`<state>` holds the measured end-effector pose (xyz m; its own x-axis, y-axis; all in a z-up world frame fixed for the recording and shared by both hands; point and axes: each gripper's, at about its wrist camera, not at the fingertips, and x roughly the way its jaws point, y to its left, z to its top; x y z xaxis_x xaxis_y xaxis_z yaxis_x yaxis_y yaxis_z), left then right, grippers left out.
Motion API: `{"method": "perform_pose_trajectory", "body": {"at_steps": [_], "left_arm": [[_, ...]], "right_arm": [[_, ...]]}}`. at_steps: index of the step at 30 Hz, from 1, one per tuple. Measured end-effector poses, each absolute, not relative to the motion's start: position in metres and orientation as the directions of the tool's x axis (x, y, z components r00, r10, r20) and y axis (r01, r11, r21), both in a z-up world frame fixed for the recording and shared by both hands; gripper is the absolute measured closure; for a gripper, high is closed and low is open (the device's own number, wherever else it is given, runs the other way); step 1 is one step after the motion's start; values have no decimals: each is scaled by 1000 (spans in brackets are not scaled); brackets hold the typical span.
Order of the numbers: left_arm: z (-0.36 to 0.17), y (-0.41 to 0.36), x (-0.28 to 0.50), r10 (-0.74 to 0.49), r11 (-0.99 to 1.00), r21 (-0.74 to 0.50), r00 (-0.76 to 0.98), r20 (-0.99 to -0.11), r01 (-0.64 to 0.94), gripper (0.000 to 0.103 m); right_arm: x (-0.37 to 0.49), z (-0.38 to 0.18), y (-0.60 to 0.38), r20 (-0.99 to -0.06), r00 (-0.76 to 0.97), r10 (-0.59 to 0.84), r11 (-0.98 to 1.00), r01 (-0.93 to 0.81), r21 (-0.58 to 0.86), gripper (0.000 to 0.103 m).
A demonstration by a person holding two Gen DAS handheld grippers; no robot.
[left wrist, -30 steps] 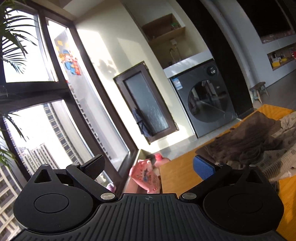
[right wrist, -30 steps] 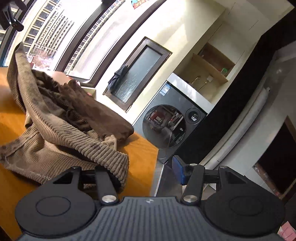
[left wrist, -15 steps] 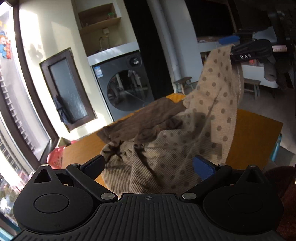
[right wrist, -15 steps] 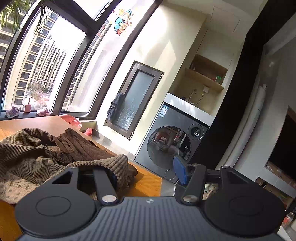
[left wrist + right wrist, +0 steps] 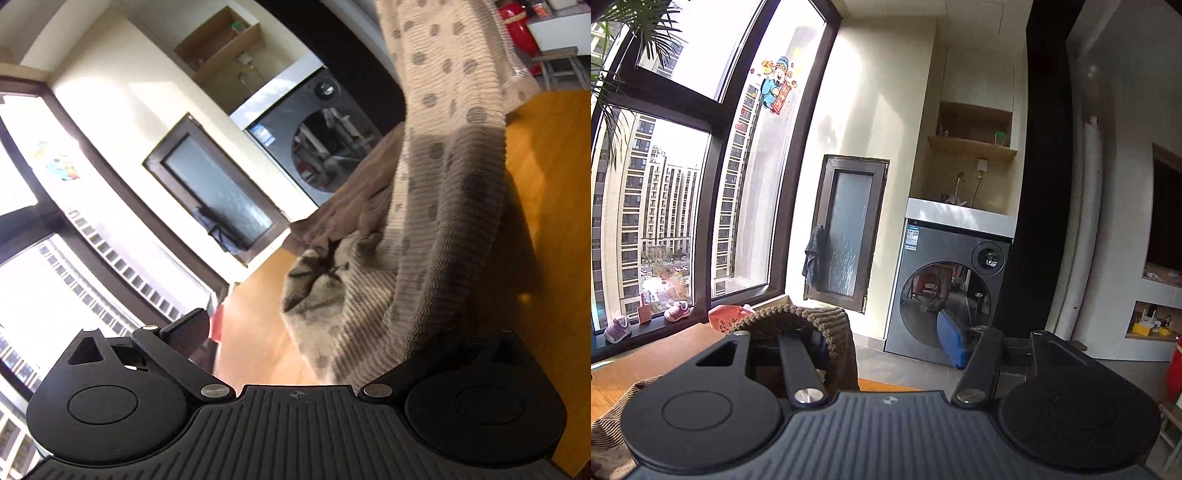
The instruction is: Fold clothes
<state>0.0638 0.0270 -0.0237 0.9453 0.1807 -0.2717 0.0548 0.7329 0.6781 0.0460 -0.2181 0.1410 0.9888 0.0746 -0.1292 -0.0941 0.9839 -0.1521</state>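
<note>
My left gripper (image 5: 310, 332) is spread wide, the beige polka-dot ribbed garment (image 5: 443, 206) draping over its right finger above the orange wooden table (image 5: 546, 192). My right gripper (image 5: 886, 332) gapes too, that garment's brown ribbed cuff (image 5: 820, 321) looped around its left finger.

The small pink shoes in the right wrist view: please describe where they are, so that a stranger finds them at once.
Start at the big window on the left and drop to its dark sill. Two small pink shoes stand there, apart, with an upright orange scoop-like thing between them. The red bag nearby sits lower, off the sill.
</note>
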Motion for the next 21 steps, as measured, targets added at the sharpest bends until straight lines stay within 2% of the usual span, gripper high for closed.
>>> {"method": "perform_pose_trajectory", "body": {"at_steps": [2, 6, 8, 9, 11, 14, 16, 21], "left_arm": [[10, 43, 67, 221, 730, 682, 957, -187, -35, 0], [75, 51, 58, 228, 738, 656, 973, -23, -157, 0], [97, 47, 51, 225, 739, 643, 973, 47, -202, 0], [104, 47, 45, 216, 753, 626, 975, 53, -201, 0], [115, 47, 33, 194, 787, 588, 980, 54, -188, 0], [111, 52, 25, 154, 817, 567, 988, -32, -109, 0], [101, 59, 22, 145, 818, 571, 985, -90, -69, 0], [73, 78, 27, 67, 863, 500, 962, -263, 76, 0]], "right_arm": [[43, 142, -224, -130, 989, 71, 986, -89, -140, 48], [34, 143, -231, -132, 988, 84, 989, -98, -106, 48], [26, 142, -234, -137, 985, 100, 989, -114, -94, 48], [21, 140, -235, -142, 984, 108, 989, -122, -89, 48], [11, 138, -238, -152, 980, 124, 987, -138, -81, 48], [-4, 124, -242, -196, 971, 138, 984, -157, -84, 47], [-13, 105, -246, -258, 958, 126, 981, -158, -109, 40], [-37, 53, -265, -463, 883, 83, 977, -164, -139, 33]]}}
